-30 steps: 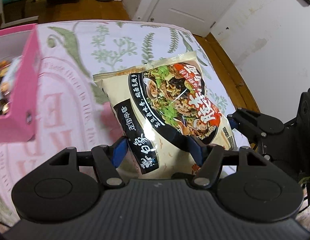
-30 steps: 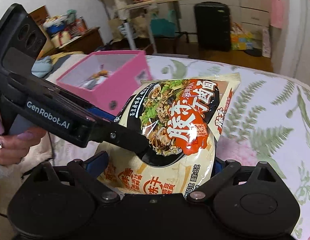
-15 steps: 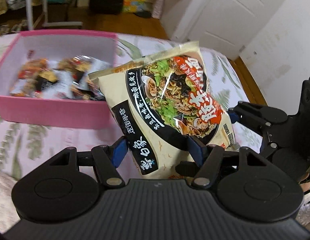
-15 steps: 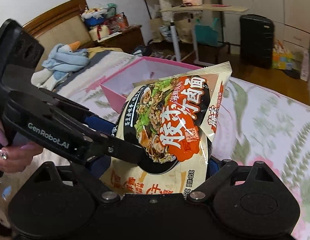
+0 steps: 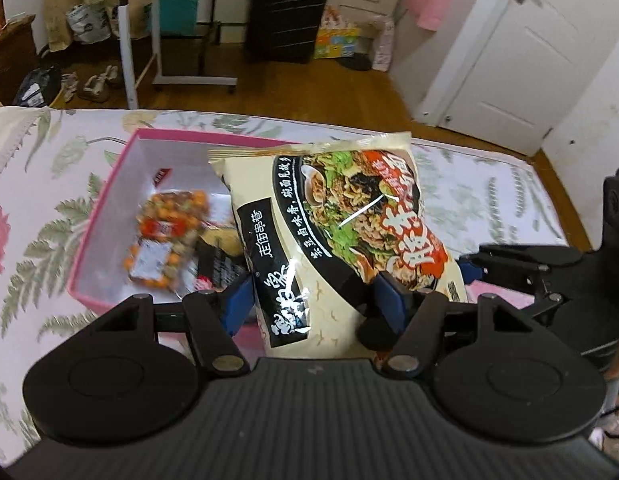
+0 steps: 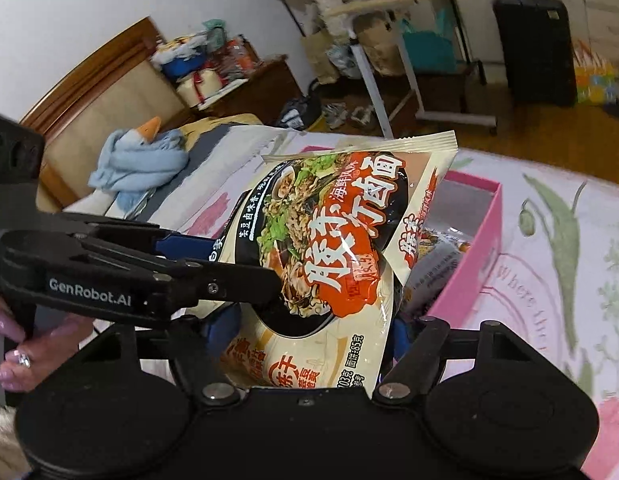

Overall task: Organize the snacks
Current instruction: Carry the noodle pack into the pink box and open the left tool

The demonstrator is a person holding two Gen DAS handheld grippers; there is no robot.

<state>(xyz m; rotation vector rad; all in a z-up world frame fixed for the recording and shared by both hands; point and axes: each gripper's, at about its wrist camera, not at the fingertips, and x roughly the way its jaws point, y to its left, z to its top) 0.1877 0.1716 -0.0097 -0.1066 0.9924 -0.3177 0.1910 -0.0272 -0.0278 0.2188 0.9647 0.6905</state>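
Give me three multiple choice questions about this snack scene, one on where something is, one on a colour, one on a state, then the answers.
1. Where is the noodle packet?
A. flat on the bedspread
B. held up at the box
C. on the floor

2. What colour is the box?
A. pink
B. green
C. black

3. What state is the left tool in?
A. open, holding nothing
B. out of view
C. shut on the packet

Answers: 1 B, the packet hangs between both tools in front of the box, clear of the bedspread. 2 A, its walls are pink. 3 C, its blue pads press the packet's lower sides; the right tool, whose jaws have just been closing, flanks it too.
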